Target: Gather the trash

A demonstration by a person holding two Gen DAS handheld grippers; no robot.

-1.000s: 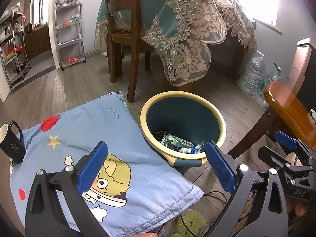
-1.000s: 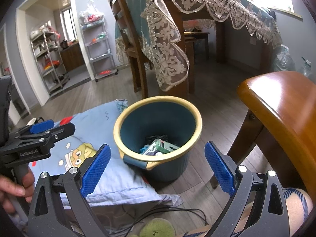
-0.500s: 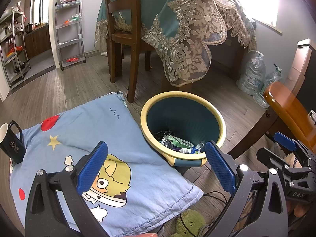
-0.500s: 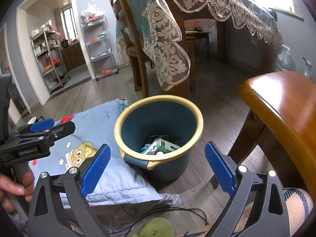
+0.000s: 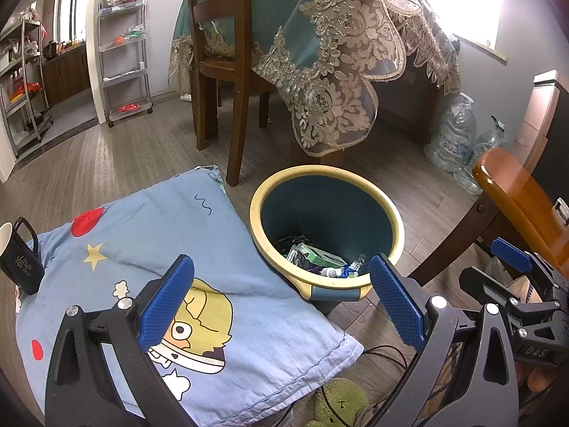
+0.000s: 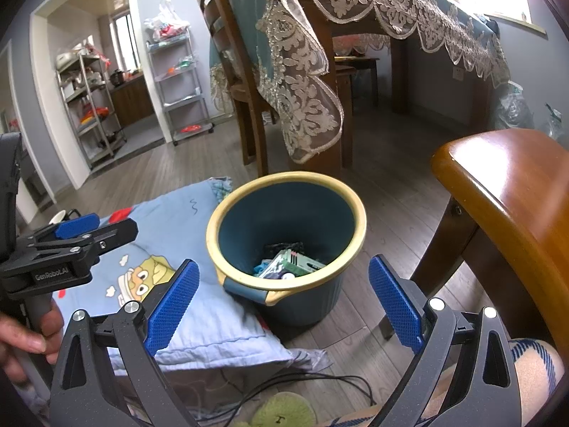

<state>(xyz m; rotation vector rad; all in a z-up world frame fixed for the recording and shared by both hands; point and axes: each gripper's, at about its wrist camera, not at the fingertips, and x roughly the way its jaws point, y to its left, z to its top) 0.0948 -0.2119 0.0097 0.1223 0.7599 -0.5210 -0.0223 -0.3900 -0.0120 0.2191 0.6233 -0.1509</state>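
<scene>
A dark blue trash bin with a yellow rim (image 5: 325, 172) (image 6: 359, 220) stands on the wooden floor by a blue cartoon cushion (image 5: 142, 249) (image 6: 167, 227). Trash lies in the bin's bottom: a green and white packet (image 5: 314, 255) (image 6: 295, 262), small bottles and dark wrappers. My left gripper (image 5: 281, 299) is open and empty, low in front of the bin and over the cushion. My right gripper (image 6: 282, 295) is open and empty, just short of the bin's near side. Each gripper shows in the other's view, the right one (image 5: 512, 259) and the left one (image 6: 76, 226).
A black mug (image 5: 19, 256) stands on the cushion's left edge. A wooden chair (image 5: 220, 64) and a table with a lace cloth (image 5: 338, 53) stand behind the bin. An orange-brown chair (image 6: 508, 206) is at the right. Cables (image 6: 284, 380) and a green plush toy (image 5: 338, 404) lie near me.
Almost nothing has changed. The right gripper has drifted slightly, so the bin sits a touch further right in its view. Both grippers stay open.
</scene>
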